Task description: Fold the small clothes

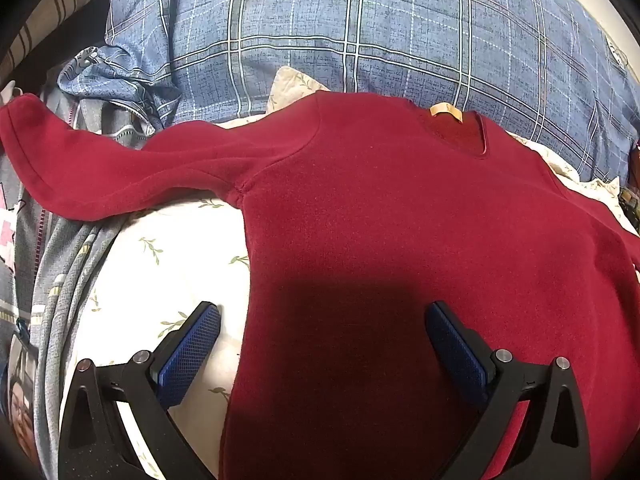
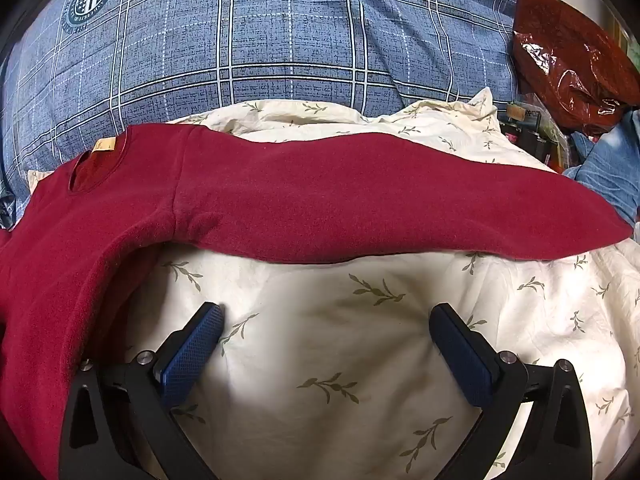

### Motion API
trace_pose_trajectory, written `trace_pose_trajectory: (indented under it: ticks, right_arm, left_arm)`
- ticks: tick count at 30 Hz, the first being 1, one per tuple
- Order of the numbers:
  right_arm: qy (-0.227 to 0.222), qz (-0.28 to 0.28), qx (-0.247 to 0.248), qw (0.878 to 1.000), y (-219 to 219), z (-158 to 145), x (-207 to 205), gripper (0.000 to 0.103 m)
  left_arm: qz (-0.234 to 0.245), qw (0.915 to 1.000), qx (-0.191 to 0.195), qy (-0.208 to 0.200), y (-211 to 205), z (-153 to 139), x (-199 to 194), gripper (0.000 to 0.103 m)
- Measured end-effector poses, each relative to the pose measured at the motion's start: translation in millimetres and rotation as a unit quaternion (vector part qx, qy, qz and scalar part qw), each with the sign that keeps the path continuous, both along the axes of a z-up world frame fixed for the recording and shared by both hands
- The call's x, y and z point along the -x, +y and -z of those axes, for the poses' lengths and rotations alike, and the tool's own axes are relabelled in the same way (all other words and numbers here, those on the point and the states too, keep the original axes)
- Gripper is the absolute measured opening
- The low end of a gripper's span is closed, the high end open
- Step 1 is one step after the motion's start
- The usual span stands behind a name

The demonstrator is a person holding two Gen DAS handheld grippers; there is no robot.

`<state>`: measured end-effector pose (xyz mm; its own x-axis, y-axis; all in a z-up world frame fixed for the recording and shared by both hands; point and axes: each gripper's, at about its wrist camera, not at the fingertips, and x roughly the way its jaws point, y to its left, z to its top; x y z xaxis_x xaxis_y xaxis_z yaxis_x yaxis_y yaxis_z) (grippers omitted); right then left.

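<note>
The red sweater [image 1: 400, 220] lies face up and spread flat on the cream leaf-print sheet [image 2: 340, 360], both sleeves stretched out to the sides, which looks like a layout made so that each sleeve can be folded in over the body. Its neckline, with a tan label [image 1: 446, 112] inside the collar, points toward the blue plaid duvet [image 1: 360, 32] that is bunched up just beyond the sweater's shoulders.

The left gripper [image 1: 322, 322] hovers over the sweater's left side edge, one finger above the sheet and the other above the red cloth, fingers spread wide with nothing clamped. The right gripper [image 2: 326, 324] hangs over bare sheet just below the sweater's right sleeve [image 2: 400, 208], fingers likewise wide apart and empty. Both seem poised to take hold, so folding has likely not yet begun.

The surface is a soft, rumpled bed, so the cloth may drag and wrinkle. Left of the sweater's left sleeve lie grey patterned garments [image 1: 56, 272]. Past the cuff of the right sleeve sit a red plastic bag [image 2: 568, 60] and some blue denim [image 2: 612, 168]
</note>
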<state>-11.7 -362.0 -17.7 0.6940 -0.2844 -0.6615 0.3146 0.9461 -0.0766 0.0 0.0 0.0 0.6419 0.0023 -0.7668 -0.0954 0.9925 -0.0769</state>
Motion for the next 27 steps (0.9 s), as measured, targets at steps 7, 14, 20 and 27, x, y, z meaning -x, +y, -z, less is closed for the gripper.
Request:
trace_pose_trajectory:
  ticks: [7,14,20,27]
  right_arm:
    - [0.000,0.000,0.000,1.000,0,0,0,0.102]
    - [0.001,0.001,0.001,1.000,1,0,0,0.102]
    - [0.003,0.002,0.003,1.000,2,1,-1,0.102]
    - [0.020,-0.035,-0.050,0.998,-5,-9,7,0.103]
  left_arm:
    - [0.000,1.0000,0.000,0.000,-1,-1,0,0.102]
    - [0.000,1.0000,0.001,0.001,-2,-1,1,0.102]
    - [-0.001,1.0000,0.000,0.000,-2,-1,0,0.102]
    - [0.012,0.9996,-0.014,0.020,-7,-6,9,0.103]
